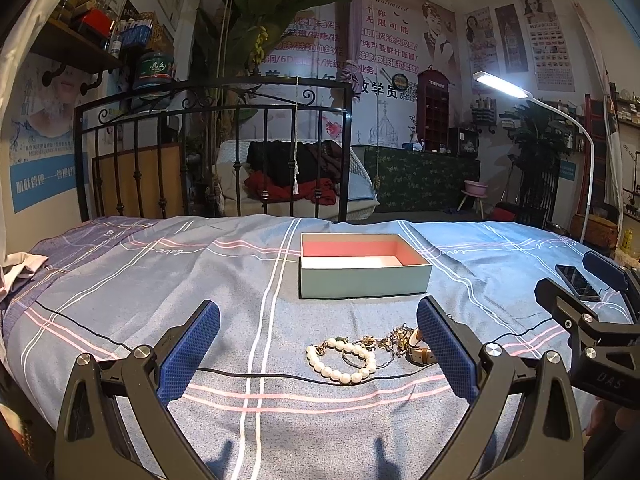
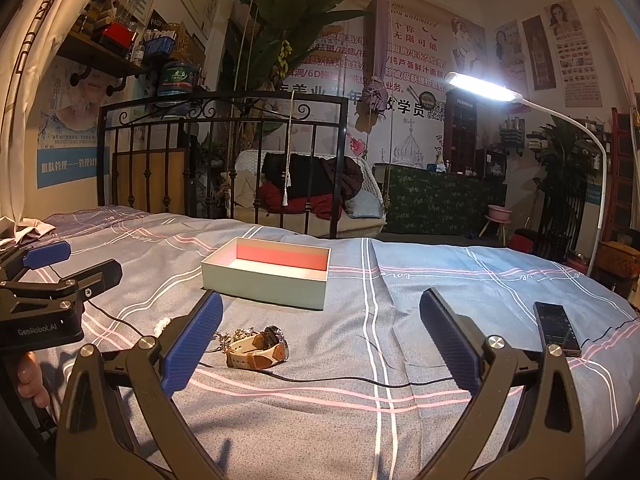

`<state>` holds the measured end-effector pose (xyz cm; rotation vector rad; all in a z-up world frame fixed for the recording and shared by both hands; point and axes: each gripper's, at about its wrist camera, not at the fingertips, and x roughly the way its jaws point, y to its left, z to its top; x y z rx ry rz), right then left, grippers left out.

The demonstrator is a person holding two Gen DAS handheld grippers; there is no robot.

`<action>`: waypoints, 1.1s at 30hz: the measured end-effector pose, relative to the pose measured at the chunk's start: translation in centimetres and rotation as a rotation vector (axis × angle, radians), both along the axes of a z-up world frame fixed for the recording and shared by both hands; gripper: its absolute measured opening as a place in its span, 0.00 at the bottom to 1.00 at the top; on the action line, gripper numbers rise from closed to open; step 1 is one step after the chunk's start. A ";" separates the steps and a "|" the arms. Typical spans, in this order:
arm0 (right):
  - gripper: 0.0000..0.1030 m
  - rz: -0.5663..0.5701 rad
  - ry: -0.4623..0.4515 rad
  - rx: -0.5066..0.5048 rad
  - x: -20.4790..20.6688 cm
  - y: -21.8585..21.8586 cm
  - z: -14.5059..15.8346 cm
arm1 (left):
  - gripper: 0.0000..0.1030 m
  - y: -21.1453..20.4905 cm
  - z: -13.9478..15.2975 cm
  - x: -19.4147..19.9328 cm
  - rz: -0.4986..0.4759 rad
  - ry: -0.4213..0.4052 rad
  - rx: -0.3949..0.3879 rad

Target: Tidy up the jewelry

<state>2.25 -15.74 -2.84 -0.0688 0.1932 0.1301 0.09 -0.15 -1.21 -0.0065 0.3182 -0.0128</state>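
Between both wide-open tools (image 1: 318, 354) (image 2: 320, 346), white pearl bracelet (image 1: 341, 360) beside tan-strapped watch (image 2: 258, 348).

Dim, warm room; a glaring white lamp (image 2: 482, 86) lights the bedspread (image 2: 400, 280); fisheye bends dark edges

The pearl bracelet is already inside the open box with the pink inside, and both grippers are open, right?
Not quite. The pearl bracelet lies on the bedspread in front of the open box, not inside it, as the left wrist view shows. Both grippers, left and right, are open.
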 end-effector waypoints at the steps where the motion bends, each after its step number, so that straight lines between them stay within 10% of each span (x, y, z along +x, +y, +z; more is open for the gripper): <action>1: 0.95 -0.001 0.001 -0.001 0.0 0.0 0.0 | 0.94 0.0 0.0 0.0 -0.001 0.002 0.000; 25: 0.95 0.000 0.021 -0.002 1.0 0.2 -0.3 | 0.94 0.2 -0.1 0.7 -0.005 0.026 -0.002; 33: 0.95 0.032 0.142 0.013 3.3 0.3 -0.9 | 0.94 0.9 -1.8 3.6 0.003 0.179 0.019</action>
